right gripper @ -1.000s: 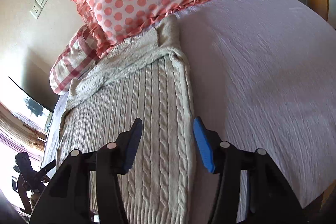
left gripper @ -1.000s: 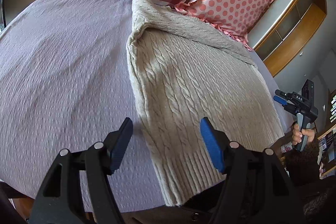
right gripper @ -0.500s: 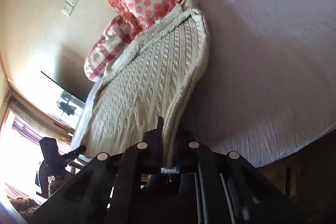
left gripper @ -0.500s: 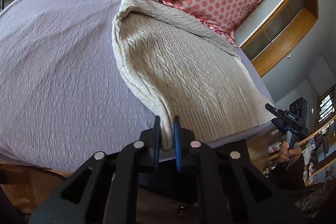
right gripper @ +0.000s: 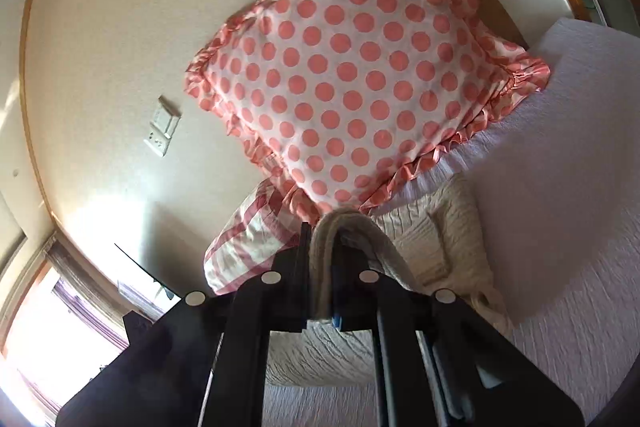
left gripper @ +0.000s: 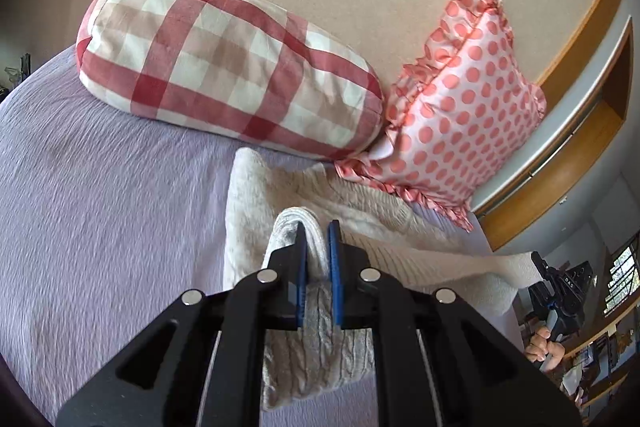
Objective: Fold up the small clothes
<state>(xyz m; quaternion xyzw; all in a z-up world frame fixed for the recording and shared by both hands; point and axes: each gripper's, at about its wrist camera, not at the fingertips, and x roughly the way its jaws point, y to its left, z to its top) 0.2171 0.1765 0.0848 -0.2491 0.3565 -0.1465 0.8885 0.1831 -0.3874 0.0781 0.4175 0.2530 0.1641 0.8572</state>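
Note:
A cream cable-knit sweater [left gripper: 256,211] lies on the lilac bed [left gripper: 100,211]. My left gripper [left gripper: 318,247] is shut on the sweater's hem corner, which is carried over the sweater's body towards the pillows. My right gripper [right gripper: 320,255] is shut on the other hem corner; the sweater [right gripper: 452,227] also shows beneath it in the right wrist view. The lifted hem spans between both grippers. The right gripper also shows at the far right of the left wrist view [left gripper: 560,291].
A red-and-white checked pillow [left gripper: 224,63] and a pink polka-dot ruffled pillow [left gripper: 460,131] lean on the wall at the head of the bed. A wooden headboard ledge [left gripper: 580,163] runs on the right. A wall socket plate [right gripper: 164,127] is on the wall.
Both grippers shut on the sweater's bottom hem corners, then lifted and carried the hem forward over the sweater towards the pillows.

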